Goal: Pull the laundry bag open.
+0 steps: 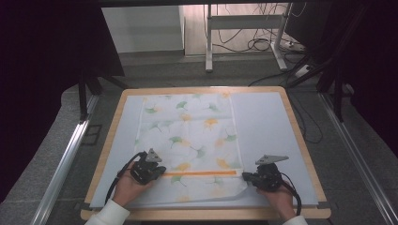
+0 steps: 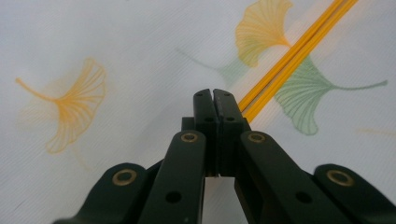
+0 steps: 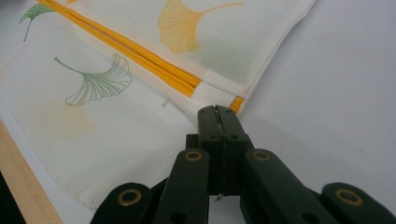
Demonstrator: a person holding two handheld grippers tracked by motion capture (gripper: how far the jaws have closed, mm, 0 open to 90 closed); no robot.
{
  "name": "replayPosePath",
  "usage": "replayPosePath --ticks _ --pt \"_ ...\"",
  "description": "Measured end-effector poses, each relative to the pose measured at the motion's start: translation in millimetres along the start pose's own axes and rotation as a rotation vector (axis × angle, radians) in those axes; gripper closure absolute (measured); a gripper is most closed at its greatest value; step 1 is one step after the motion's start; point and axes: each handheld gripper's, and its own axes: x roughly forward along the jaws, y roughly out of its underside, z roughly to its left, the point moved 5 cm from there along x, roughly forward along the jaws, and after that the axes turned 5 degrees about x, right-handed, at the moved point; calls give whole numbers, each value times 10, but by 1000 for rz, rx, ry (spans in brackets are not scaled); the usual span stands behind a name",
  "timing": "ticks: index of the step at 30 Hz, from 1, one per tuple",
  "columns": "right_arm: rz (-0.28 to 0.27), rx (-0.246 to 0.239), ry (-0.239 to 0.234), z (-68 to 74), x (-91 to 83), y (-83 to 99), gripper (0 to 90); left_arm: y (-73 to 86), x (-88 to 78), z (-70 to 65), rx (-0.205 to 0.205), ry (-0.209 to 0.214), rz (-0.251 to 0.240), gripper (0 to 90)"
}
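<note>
The leaf-print mesh bag was laid flat near the front edge of the table, and both claws — the left gripper and the right gripper — were kept squeezed together, nothing clamped, at the ends of the orange zipper, likely so it could be worked.

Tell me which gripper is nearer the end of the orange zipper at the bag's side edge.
Right. The right gripper sits shut just off the zipper end at the mesh bag edge. The left gripper is shut at the zipper's opposite end.
</note>
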Motion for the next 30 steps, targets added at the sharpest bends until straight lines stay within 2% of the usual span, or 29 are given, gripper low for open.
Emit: replayPosePath --ticks 7,21,30 --pt "-2 1 4 2 2 -1 898 51 -33 32 -3 -16 4 900" --pt "-2 1 4 3 2 -1 897 223 -142 172 -39 -54 13 900" --pt "-1 0 5 4 1 -1 897 351 -221 281 -79 -73 9 900"
